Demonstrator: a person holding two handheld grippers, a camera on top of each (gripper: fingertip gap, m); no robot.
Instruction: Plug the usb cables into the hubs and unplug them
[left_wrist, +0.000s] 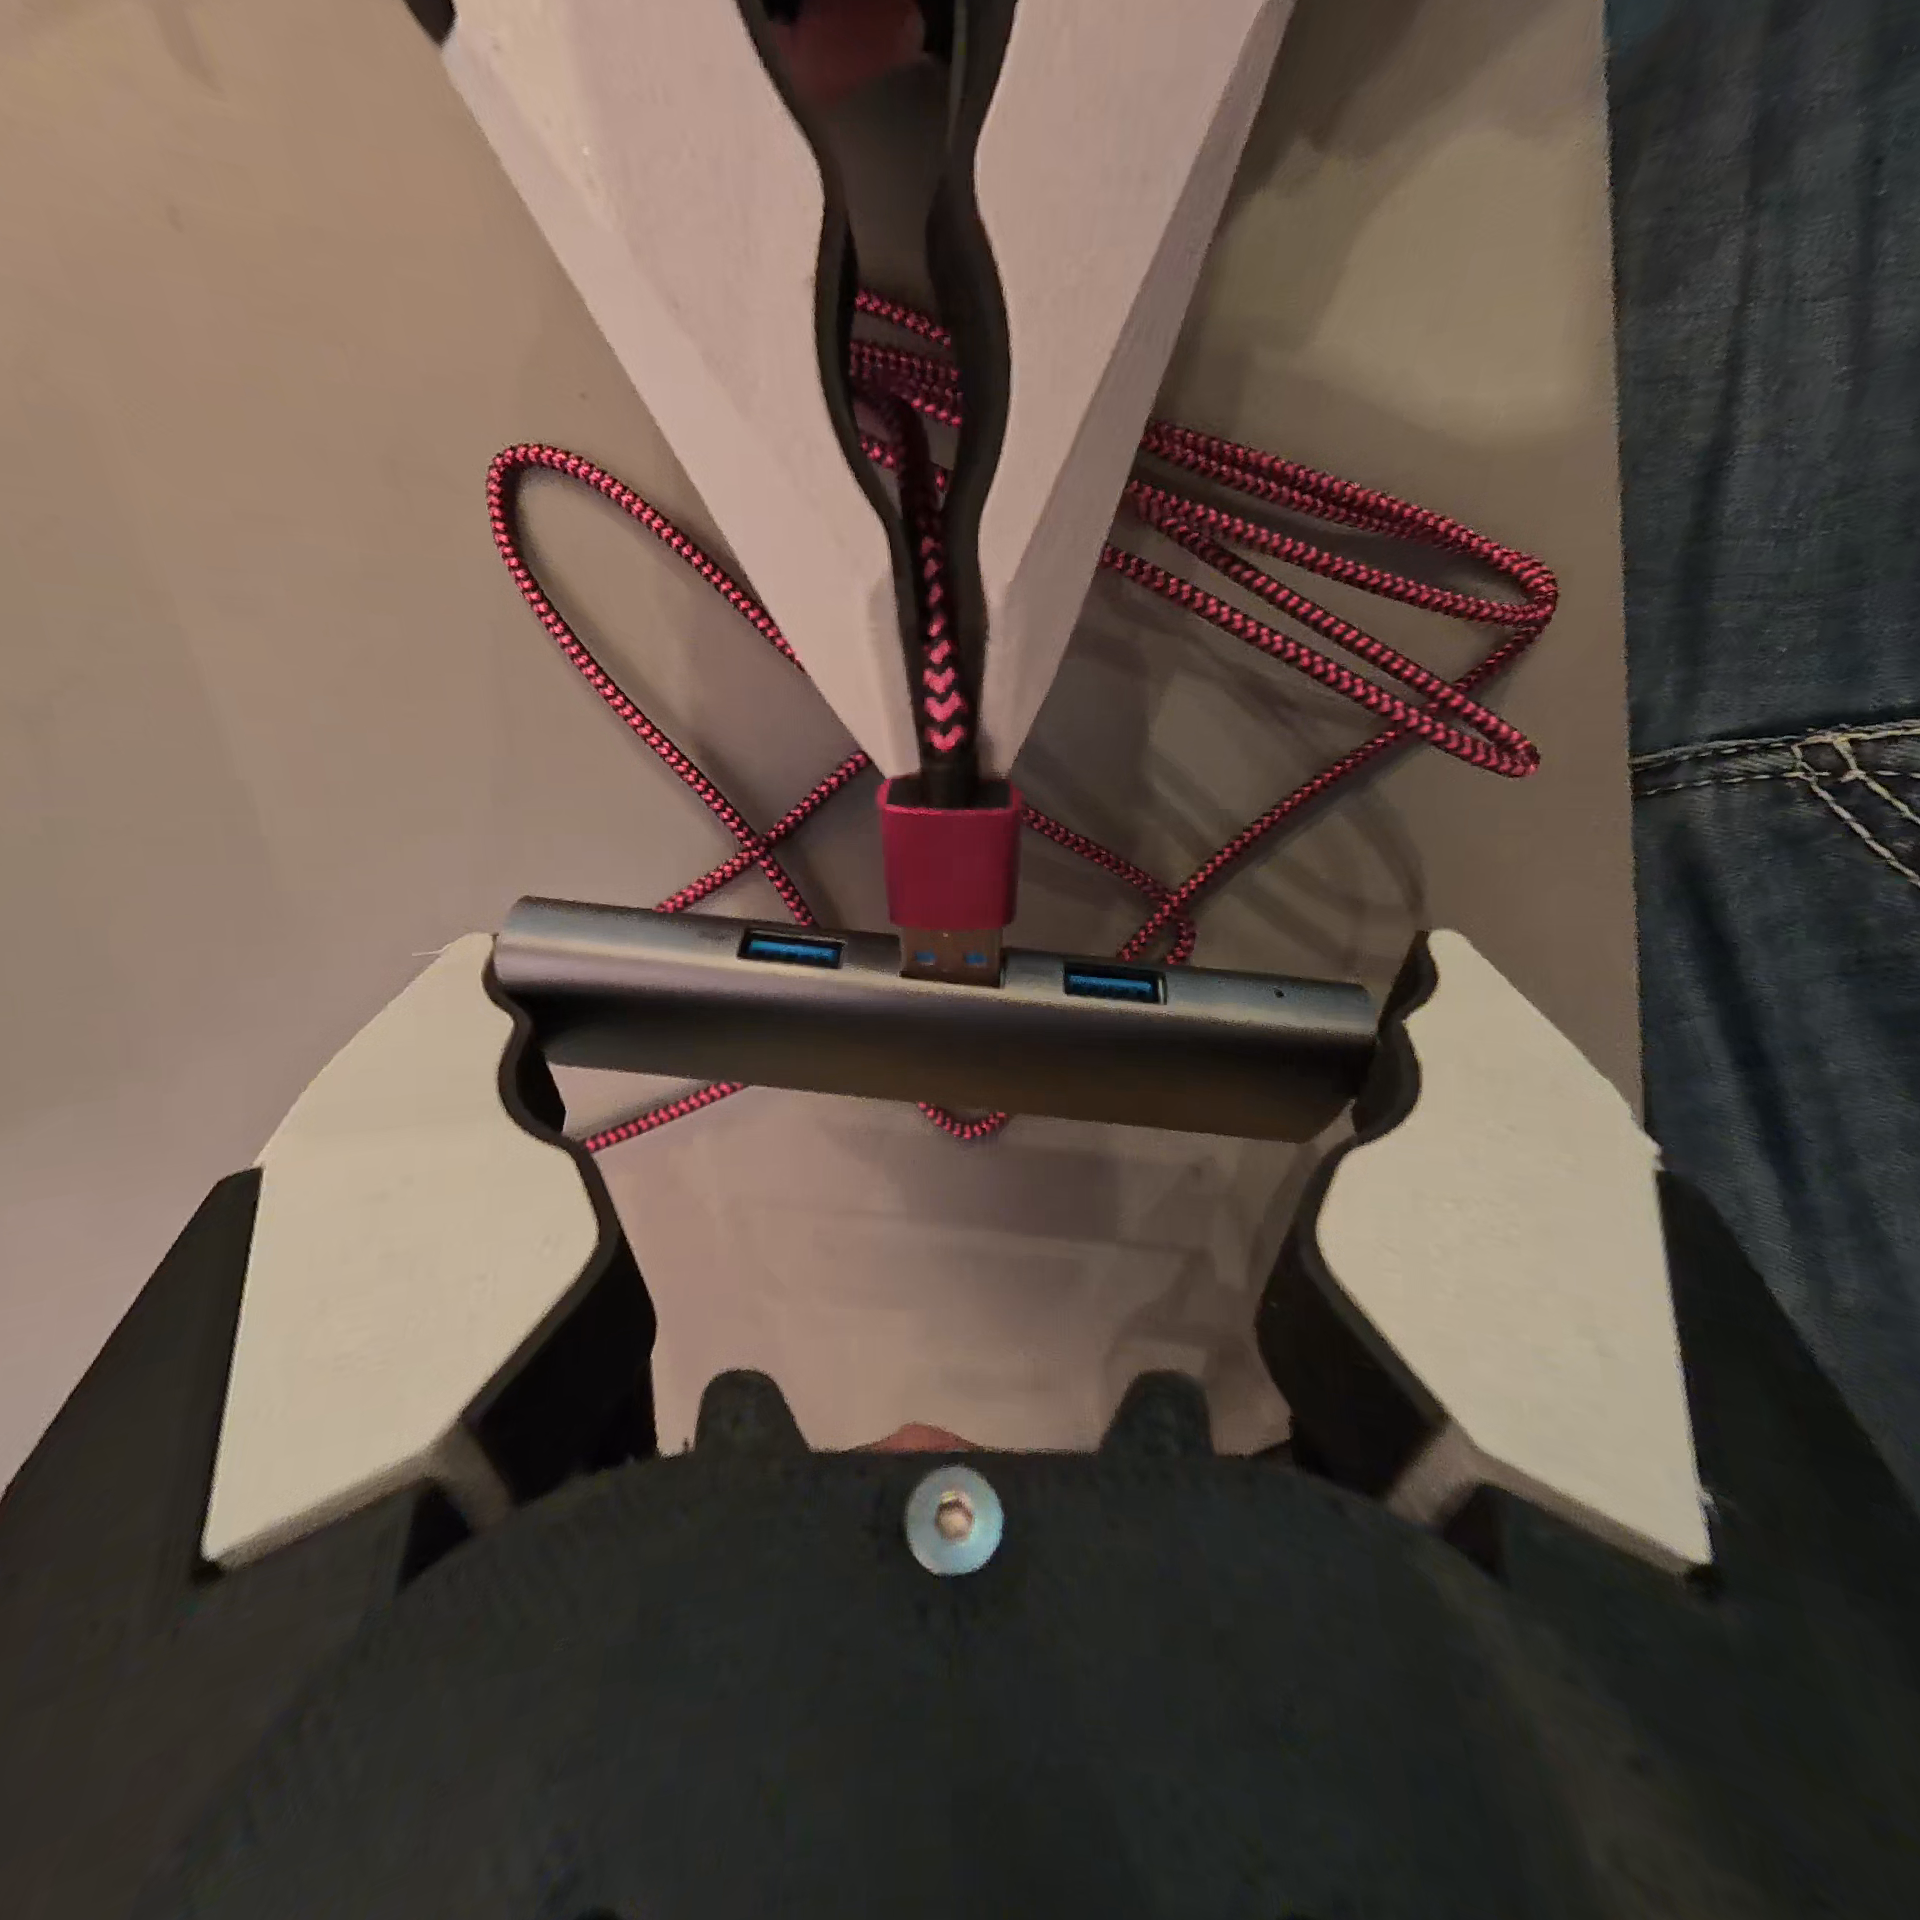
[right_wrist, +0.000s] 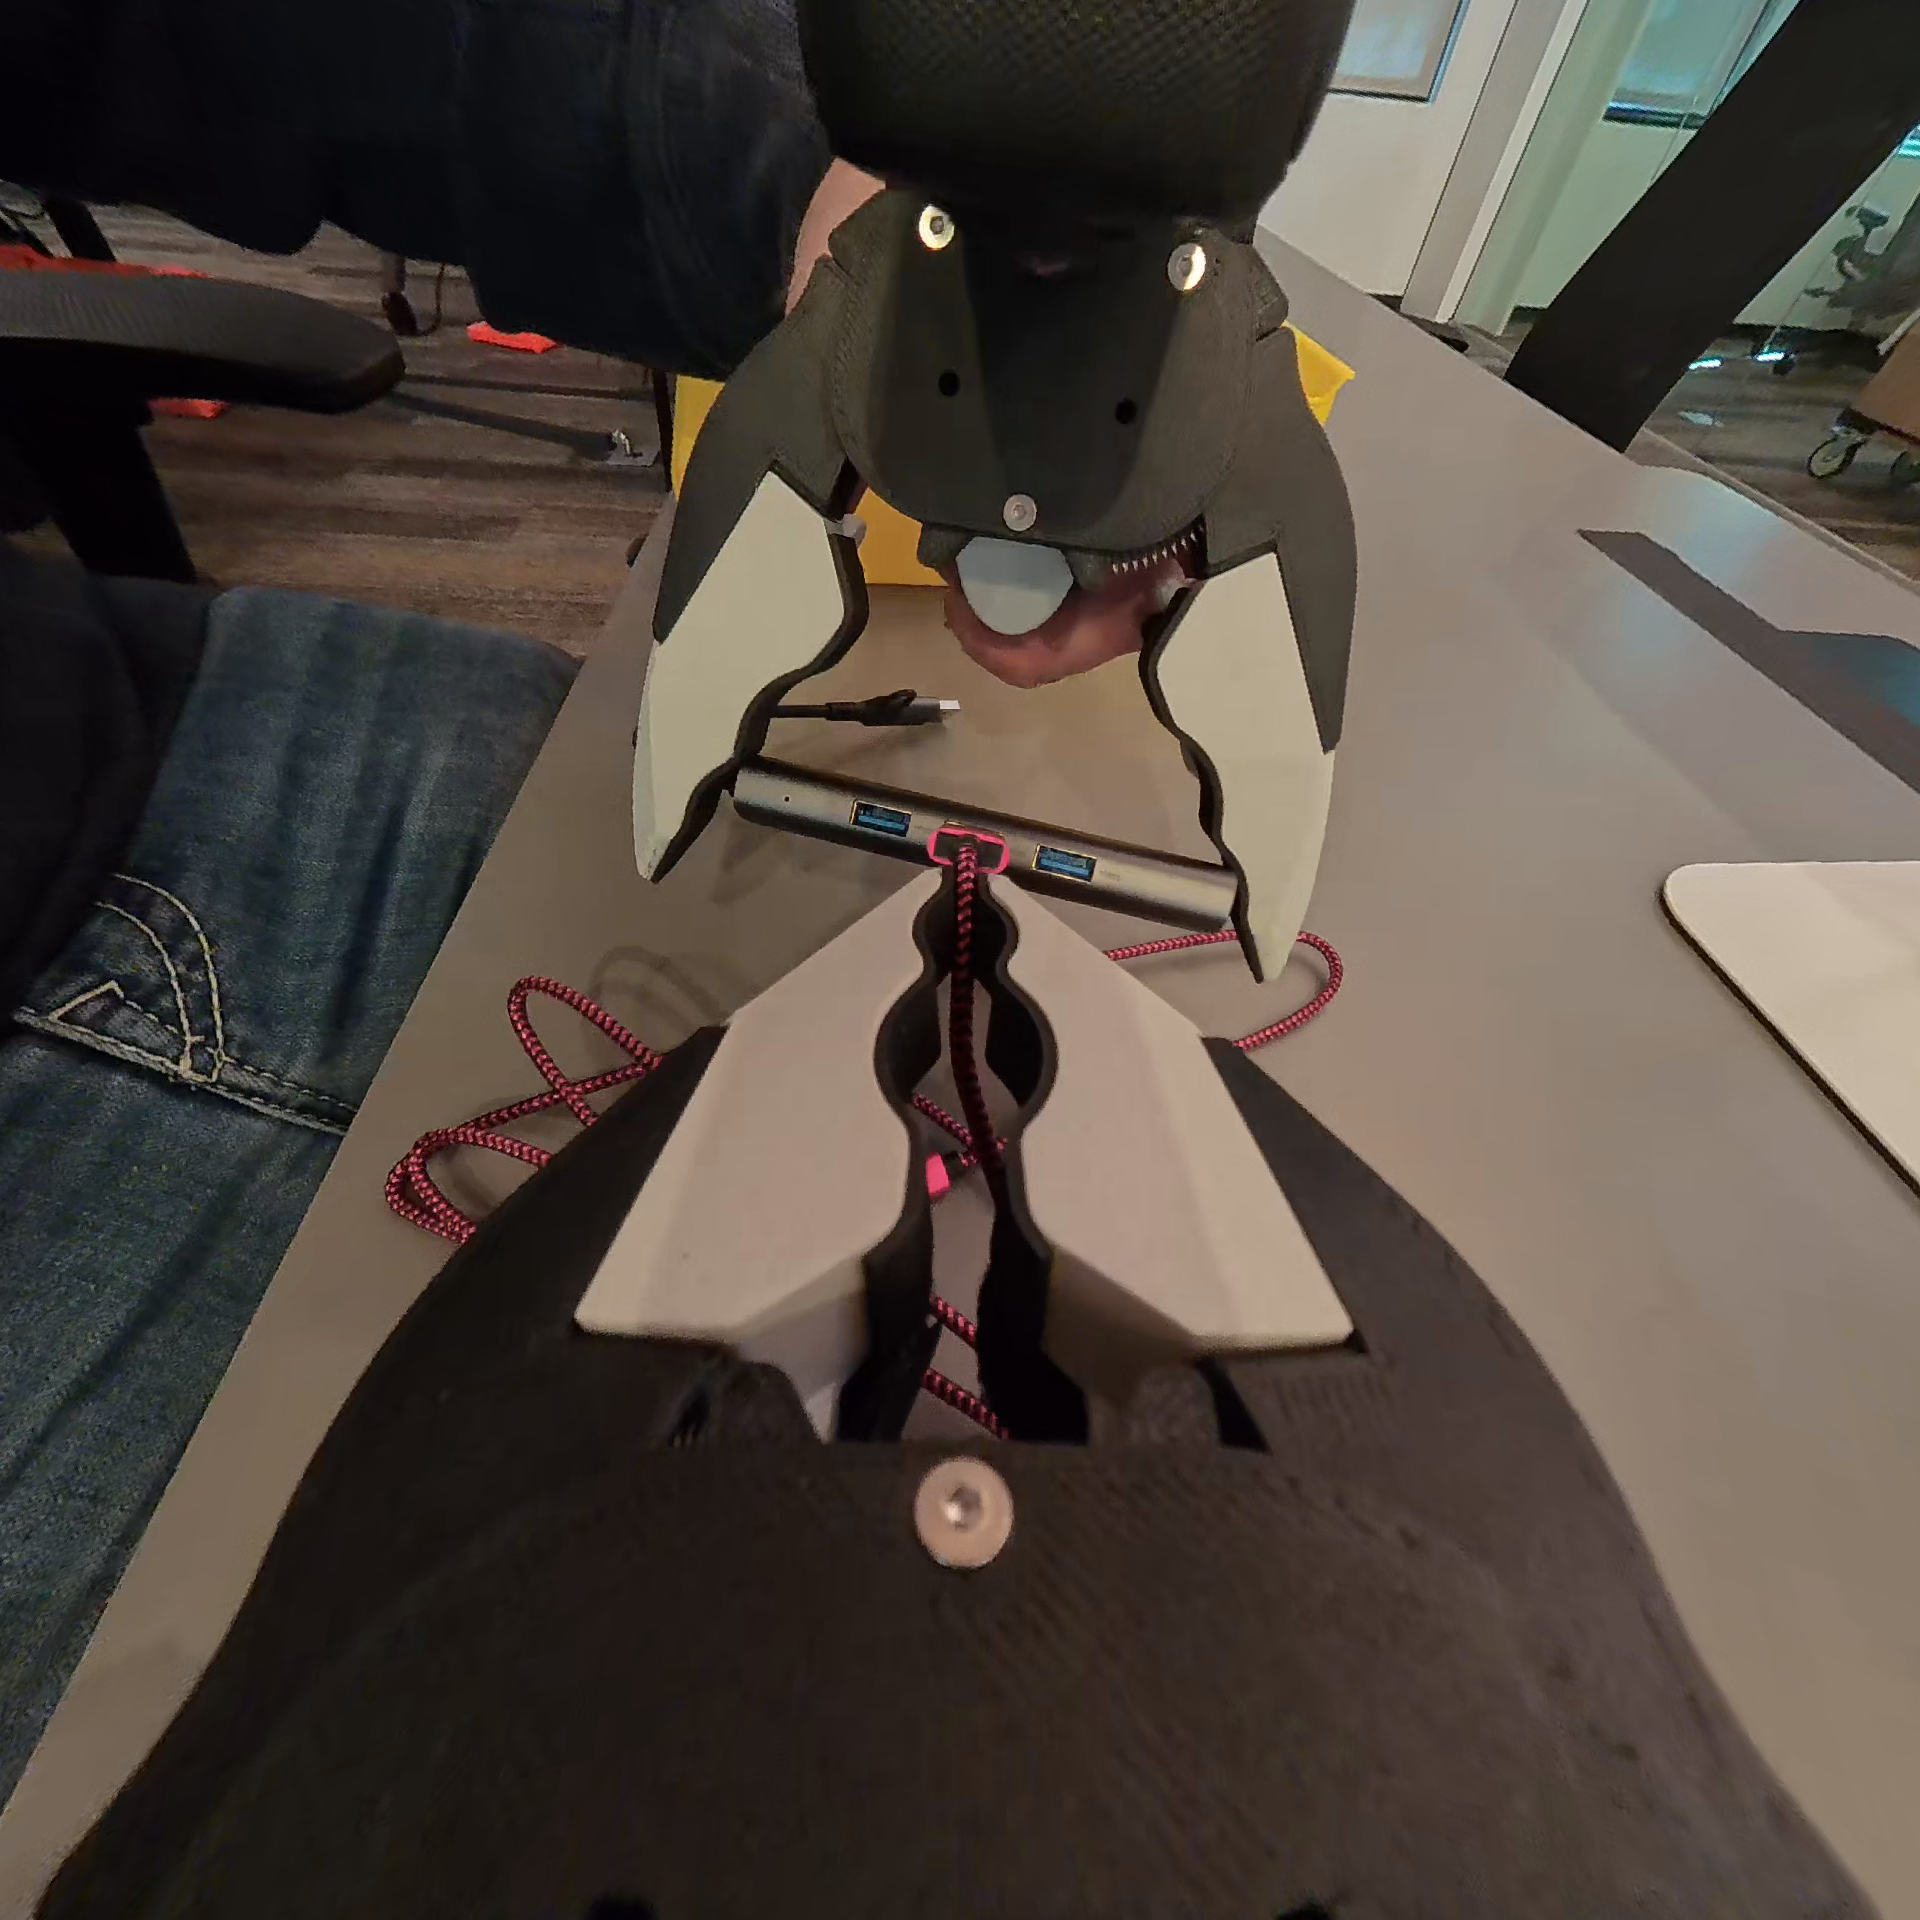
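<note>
Left to right across the left wrist view. Left gripper (left_wrist: 940, 1023) clamped across the ends of a grey hub (left_wrist: 935, 1023), one pale finger on each end cap, hub held level and clear of the grey table (left_wrist: 260, 468). Two blue ports open on the near face, either side of centre. At centre, red plug (left_wrist: 943, 868) with its metal tongue partly inside the middle port, a band of metal showing between shell and hub: seated partway, whether going in or coming out not decidable here. Above the plug, right gripper (left_wrist: 943, 727) closed on the pink-and-black braided cable (left_wrist: 1299, 540) just behind the plug shell, fingers pointing down toward the hub. Slack cable looped on the table beyond. Far right, blue denim (left_wrist: 1766, 520) of a person seated at the table edge.

Doing the step well, as a judgement: keep the plug square to the port, push or pull straight along the port's axis, no sideways rocking; steady counter-hold from the left side so the hub does not twist between the fingers. Grip on cable rather than shell likely to let the plug bend, so a slow, straight motion advisable.

Pose, from the right wrist view: left gripper (right_wrist: 961, 883) reaching in from the far side, tilted downward, fingers spread wide around the hub (right_wrist: 1143, 883); right gripper (right_wrist: 964, 894) opposite, nearly in line with the port, tips almost touching the plug (right_wrist: 968, 847). Black loose cable end (right_wrist: 883, 710) behind the hub; white pad (right_wrist: 1818, 966) at right.
</note>
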